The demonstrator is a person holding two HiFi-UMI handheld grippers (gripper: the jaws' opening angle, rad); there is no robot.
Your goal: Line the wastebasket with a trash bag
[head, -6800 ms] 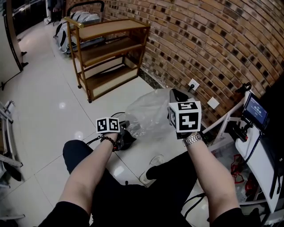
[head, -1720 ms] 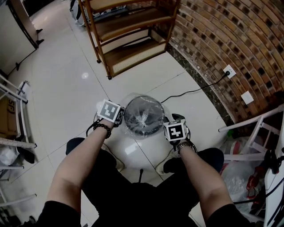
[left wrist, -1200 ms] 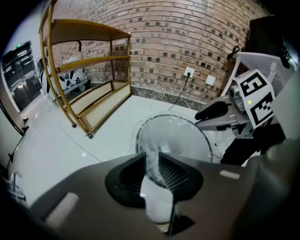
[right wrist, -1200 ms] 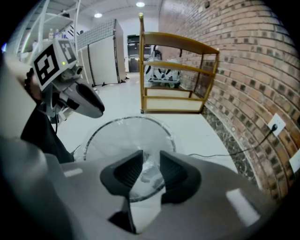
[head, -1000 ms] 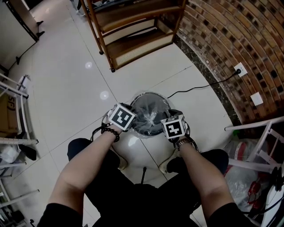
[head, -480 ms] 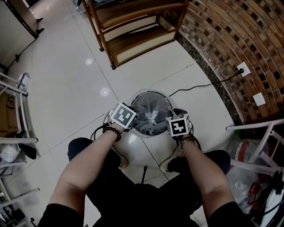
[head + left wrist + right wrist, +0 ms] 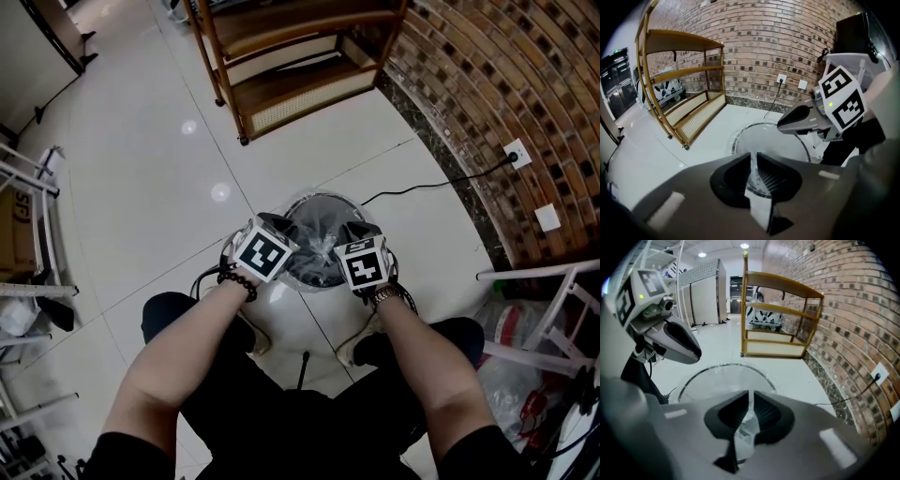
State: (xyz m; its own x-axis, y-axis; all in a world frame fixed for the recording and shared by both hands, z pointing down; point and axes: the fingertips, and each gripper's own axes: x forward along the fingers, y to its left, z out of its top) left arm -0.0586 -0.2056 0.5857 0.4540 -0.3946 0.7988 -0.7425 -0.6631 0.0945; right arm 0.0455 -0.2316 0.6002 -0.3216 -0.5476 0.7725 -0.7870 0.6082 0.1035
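My left claw point(image 7: 277, 223) and my right claw point(image 7: 357, 229) sit at opposite sides of the wastebasket point(image 7: 323, 197), which stands on the white tiled floor point(image 7: 141, 169) just in front of my knees. The clear trash bag point(image 7: 319, 246) lies inside the basket, its film gathered in wrinkles at the middle and spread out over the round rim. Both claws point steeply down and toward each other across the opening. In the left gripper view my left claw's jaws have just been closing and now stand almost together, a thin strip of the bag's film pinched between them at the near rim. In the right gripper view my right claw's jaws have just been closing too, and they nip a crumpled fold of the same film that hangs down between them. Beyond the basket a wooden shelf point(image 7: 291, 66) stands against the brick wall point(image 7: 506, 84), and a dark cable point(image 7: 422, 187) runs across the floor to a wall socket point(image 7: 517, 153)
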